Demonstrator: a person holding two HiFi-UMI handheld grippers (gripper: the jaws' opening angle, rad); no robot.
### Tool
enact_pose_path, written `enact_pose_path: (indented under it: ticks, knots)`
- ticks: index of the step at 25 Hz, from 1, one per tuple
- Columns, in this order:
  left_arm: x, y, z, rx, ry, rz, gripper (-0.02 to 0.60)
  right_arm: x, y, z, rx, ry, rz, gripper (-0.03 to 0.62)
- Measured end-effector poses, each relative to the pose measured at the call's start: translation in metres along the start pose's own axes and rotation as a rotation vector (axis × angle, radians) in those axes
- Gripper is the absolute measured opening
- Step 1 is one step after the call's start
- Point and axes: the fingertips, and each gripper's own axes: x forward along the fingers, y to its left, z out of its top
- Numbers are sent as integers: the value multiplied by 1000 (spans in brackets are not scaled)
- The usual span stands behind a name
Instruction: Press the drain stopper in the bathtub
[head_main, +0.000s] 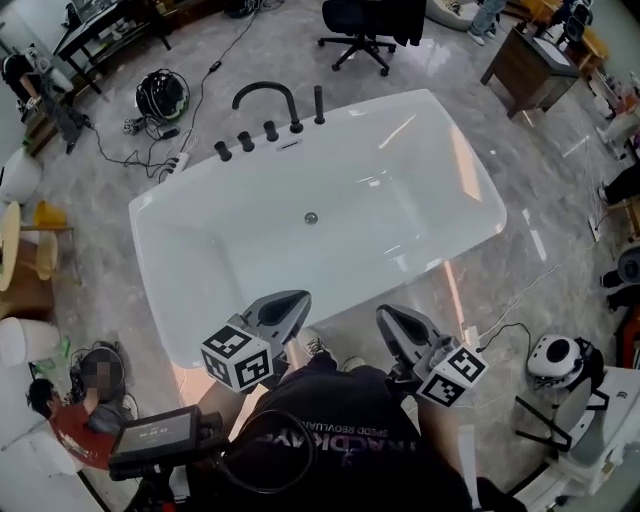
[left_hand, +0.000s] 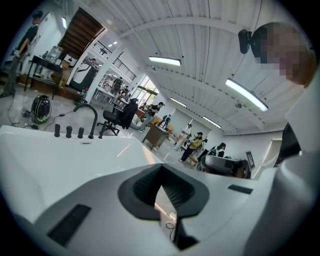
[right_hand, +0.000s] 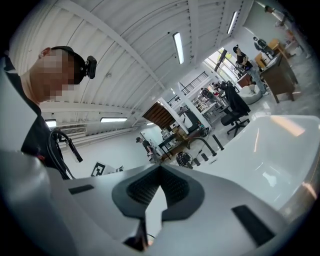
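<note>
The left gripper (head_main: 283, 308) and the right gripper (head_main: 400, 325) are held at the near rim of the bathtub (head_main: 470, 170), jaws closed tip to tip on nothing, probably so that a blunt tip is offered for pressing. The drain stopper (head_main: 311, 218) is seen mid-tub, well apart from both. The glossy white tub is set on polished grey floor (head_main: 440, 60), with a black faucet (head_main: 265, 98) at its far rim and an office chair (head_main: 360, 25) beyond.

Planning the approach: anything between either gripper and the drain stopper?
Nothing visible. The drain stopper lies bare on the empty bathtub floor. The left gripper and right gripper are outside the near rim, which they must clear.
</note>
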Motion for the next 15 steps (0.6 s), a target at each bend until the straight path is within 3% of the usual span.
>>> enact_pose_path:
  ticks: [6, 15]
  knots:
    - [-11, 16, 7, -47, -29, 52, 8, 35, 1, 9, -1, 94, 45, 17]
    - [-15, 36, 14, -92, -159, 206, 8, 73, -17, 26, -68, 199, 190, 17]
